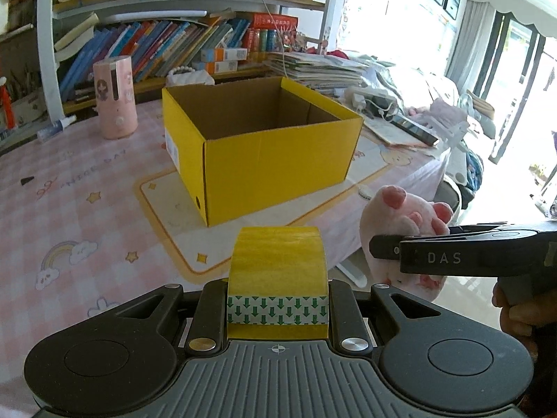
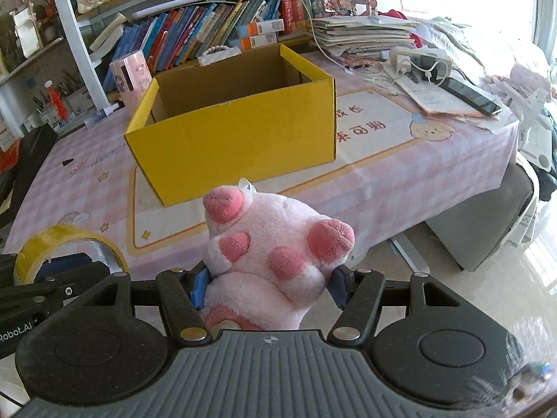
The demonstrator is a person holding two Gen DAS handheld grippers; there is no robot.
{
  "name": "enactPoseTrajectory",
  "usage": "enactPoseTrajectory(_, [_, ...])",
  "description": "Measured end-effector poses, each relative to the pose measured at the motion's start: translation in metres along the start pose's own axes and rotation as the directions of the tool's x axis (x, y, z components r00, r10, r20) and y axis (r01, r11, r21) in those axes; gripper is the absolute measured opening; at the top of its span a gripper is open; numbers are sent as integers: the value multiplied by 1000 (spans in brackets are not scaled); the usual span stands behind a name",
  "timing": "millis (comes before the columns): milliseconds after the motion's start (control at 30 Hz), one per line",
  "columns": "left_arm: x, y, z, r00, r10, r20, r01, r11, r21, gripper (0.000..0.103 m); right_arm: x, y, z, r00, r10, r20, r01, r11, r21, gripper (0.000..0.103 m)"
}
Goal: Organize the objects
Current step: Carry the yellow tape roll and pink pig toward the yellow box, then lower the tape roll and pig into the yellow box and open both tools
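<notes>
An open yellow cardboard box (image 1: 264, 146) (image 2: 233, 132) stands on the pink checked tablecloth, with nothing showing inside it. My left gripper (image 1: 277, 299) is shut on a roll of yellow tape (image 1: 277, 278), held upright in front of the box. In the right wrist view the same tape roll (image 2: 66, 244) shows at the lower left. My right gripper (image 2: 268, 289) is shut on a pink plush toy (image 2: 275, 254) with darker pink spots. That plush toy (image 1: 407, 230) also appears at the right of the left wrist view, beside the tape and near the table's front edge.
A pink cylindrical device (image 1: 116, 97) stands left of the box. Bookshelves (image 1: 181, 41) crowd the back. Stacked papers, a power strip (image 2: 417, 61) and a dark phone (image 2: 470, 95) lie at the table's right end. Past the table edge (image 2: 417, 202) is a drop to a glossy floor.
</notes>
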State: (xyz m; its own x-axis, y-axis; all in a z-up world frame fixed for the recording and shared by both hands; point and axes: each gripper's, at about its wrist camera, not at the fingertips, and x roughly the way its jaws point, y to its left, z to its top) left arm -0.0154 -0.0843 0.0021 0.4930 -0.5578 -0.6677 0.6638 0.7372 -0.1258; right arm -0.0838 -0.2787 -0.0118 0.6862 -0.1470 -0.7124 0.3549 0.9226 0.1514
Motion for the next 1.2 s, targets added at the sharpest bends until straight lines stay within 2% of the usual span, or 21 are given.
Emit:
enactPoseTrajectory(233, [10,-3,21,999,23,36,-23,1000,9,19,13,-8,22,1000,12,14,-11,1000,-19,61])
enactPoseTrajectory(400, [13,-5,46,994,43,101,-45,999,13,19,17,-14,47,996,31,81,-28,999,-45,61])
enactPoseTrajectory(733, [35,0,113,964,118,237,-117,993,-16,19,34,-19,128,966,114,231,-84,987,-138,61])
enactPoseTrajectory(900, [67,8,131,957,185,224,-177,983,-56,19,62,-21,162,958,150,243,-105,977,-187,61])
enactPoseTrajectory(1067, [102,10,140,958,232,169,-223,972,-74,19,102,-18,184,964,177,197,-127,961,-245,62])
enactPoseTrajectory(1200, [120,10,142,952,270,146,-263,963,-64,19,130,-12,192,968,200,152,-148,943,-299,62])
